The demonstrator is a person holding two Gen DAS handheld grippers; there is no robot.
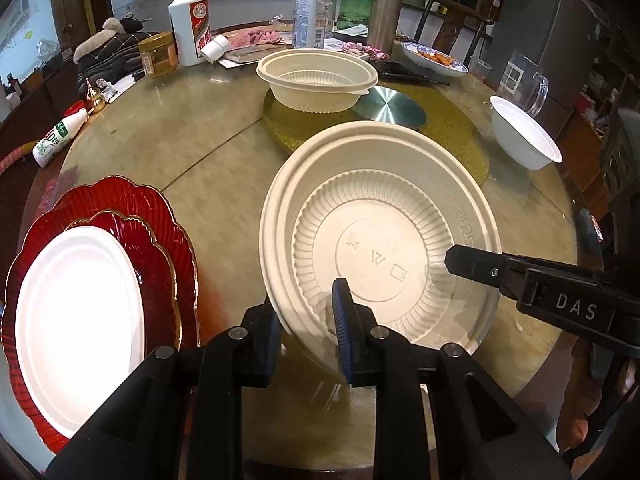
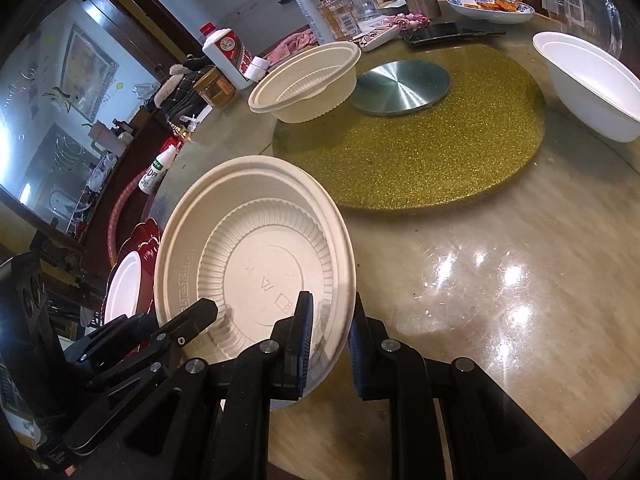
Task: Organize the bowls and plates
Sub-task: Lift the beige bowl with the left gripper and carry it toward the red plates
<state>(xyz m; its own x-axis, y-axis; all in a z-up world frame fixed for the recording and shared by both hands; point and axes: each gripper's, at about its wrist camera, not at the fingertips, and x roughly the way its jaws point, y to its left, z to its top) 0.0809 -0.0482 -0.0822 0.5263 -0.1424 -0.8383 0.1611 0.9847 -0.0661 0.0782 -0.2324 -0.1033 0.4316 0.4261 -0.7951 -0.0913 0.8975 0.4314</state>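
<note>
Both claws pinch the tilted cream bowl (image 1: 380, 240), left claw (image 1: 308, 320) and right claw (image 2: 330, 344) on opposite rims, near the gold mat (image 2: 408, 148). Next, I think: nest it in the other cream bowl (image 1: 316, 80).

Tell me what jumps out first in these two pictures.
A big cream bowl is held tilted above the table, with the left gripper and right gripper both pinching its near rim. At far left a white plate sits on stacked red plates. Farther back, a glittery gold turntable carries another cream bowl.

Both the left gripper (image 1: 308, 324) and right gripper (image 2: 328, 352) are black, with blue ribbed pads and silver screws.
</note>
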